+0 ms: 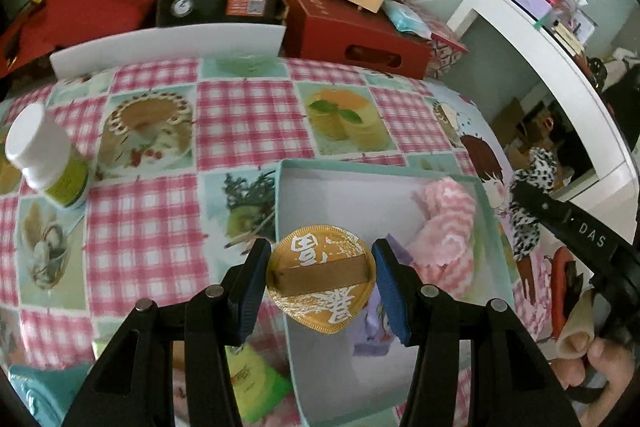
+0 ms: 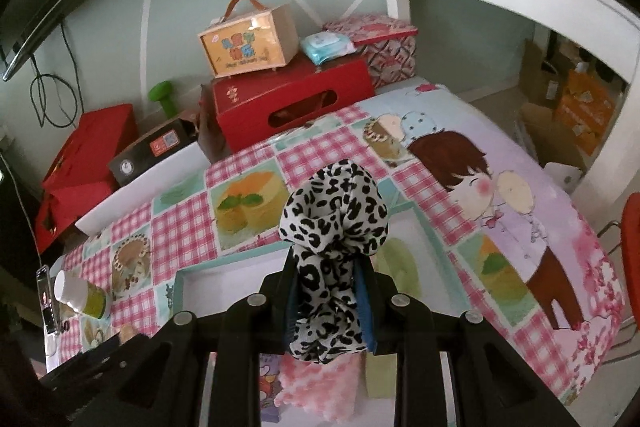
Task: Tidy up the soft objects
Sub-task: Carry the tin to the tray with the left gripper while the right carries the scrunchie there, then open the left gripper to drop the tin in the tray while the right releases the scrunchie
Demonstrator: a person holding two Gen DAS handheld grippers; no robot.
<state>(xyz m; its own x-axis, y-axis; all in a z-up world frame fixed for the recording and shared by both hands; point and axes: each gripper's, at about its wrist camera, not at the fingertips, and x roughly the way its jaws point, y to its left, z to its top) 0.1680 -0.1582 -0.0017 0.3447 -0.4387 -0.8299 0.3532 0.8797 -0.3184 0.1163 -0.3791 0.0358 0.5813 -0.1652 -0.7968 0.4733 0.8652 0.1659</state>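
Over mint box (image 1: 490, 227), my left gripper (image 1: 322, 277) pinching gold disc (image 1: 322, 279); right gripper (image 2: 326, 299) clamping leopard scrunchie (image 2: 334, 219), at 3 o'clock. Pink towel (image 1: 444, 231) boxed. Next: lower, release both inside.

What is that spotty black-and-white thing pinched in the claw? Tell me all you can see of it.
The leopard-print cloth is soft, thin fabric, white with black blotches, bunched into a puffy knot above and a crumpled tail below. The right gripper holds it by its narrow middle between blue pads, above the open box and the pink fluffy cloth.

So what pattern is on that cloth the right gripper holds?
Black-and-white leopard print cloth, clearest in the right wrist view.
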